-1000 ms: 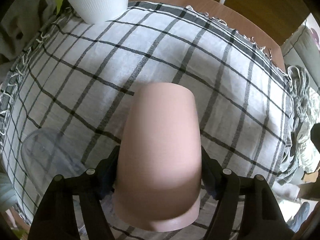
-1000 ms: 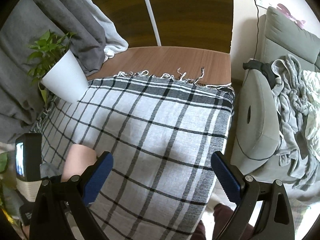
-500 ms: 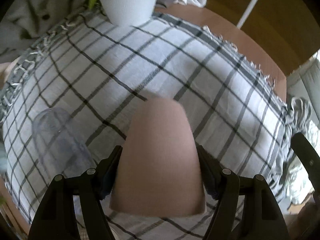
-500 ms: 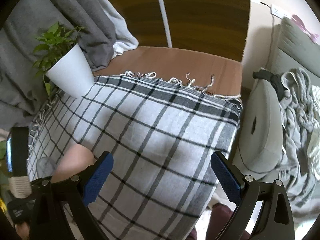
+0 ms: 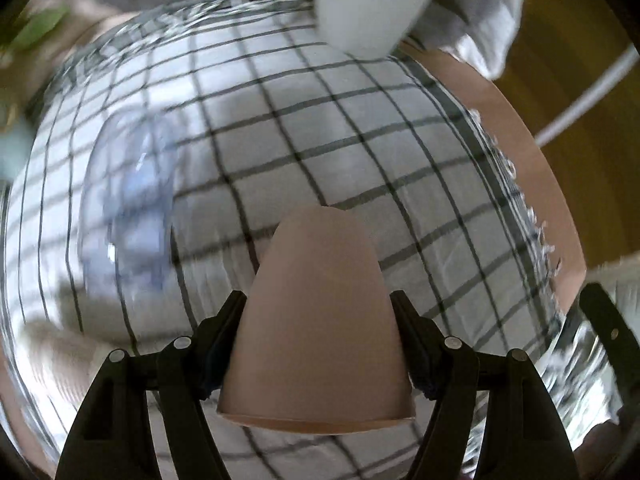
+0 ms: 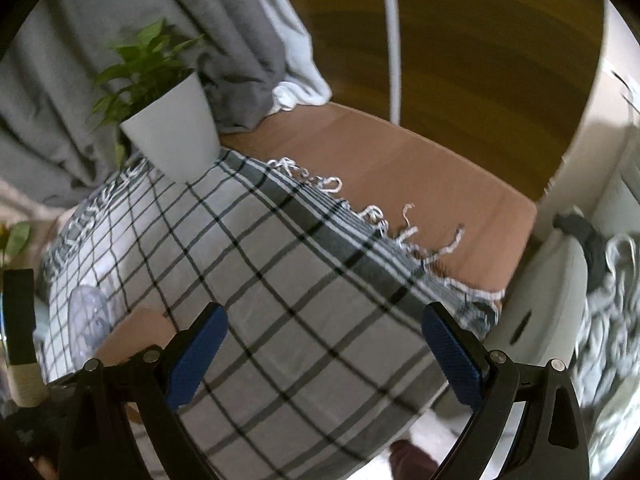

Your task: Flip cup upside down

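My left gripper [image 5: 318,344] is shut on a pink cup [image 5: 320,320] and holds it above the checked cloth [image 5: 280,128]. The cup's closed end points away from the camera and its wide rim is nearest the camera. The cup also shows in the right wrist view [image 6: 136,332], low on the left. My right gripper [image 6: 324,352] is open and empty above the cloth's near right part. A clear plastic cup [image 5: 128,204] lies on the cloth left of the pink cup; it also shows in the right wrist view [image 6: 90,312].
A white plant pot [image 6: 172,136] stands at the cloth's far left corner and also shows in the left wrist view [image 5: 368,4]. Bare wooden tabletop [image 6: 400,168] lies beyond the cloth's fringe. A grey sofa with clothes [image 6: 560,300] is on the right.
The left gripper has swung with the pink cup, so the view has turned and the plant pot has moved to the upper right. The right gripper has tilted and stayed open.
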Tool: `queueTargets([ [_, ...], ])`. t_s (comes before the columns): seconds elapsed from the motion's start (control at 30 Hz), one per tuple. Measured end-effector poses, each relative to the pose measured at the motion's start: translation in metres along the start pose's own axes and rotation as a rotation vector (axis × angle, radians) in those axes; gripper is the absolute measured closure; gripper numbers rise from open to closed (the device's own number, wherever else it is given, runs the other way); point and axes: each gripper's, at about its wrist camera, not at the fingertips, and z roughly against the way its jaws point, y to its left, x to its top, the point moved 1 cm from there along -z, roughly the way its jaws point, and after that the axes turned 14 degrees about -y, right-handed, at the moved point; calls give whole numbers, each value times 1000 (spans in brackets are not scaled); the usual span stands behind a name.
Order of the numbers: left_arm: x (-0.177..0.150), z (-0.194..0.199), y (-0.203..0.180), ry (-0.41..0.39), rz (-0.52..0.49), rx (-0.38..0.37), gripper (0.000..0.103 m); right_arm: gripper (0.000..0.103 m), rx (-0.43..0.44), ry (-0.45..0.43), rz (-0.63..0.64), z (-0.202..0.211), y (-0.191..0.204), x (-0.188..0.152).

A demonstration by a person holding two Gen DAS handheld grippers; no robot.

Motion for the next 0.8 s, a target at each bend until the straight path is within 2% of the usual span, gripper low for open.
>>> queueTargets([
  [0.17, -24, 15, -1, -53, 152, 47, 32, 5, 84, 4, 101, -4, -9, 9],
  [0.37, -54, 23, -10, -94, 248, 86, 32, 5, 176, 5, 250, 0, -12, 7],
  [0.47, -62, 21, -16, -93, 262, 96, 32, 5, 200, 18, 297, 1, -18, 3],
  [0.8, -86, 18, -27, -79, 282, 105, 32, 5, 207, 56, 374, 1, -31, -17],
])
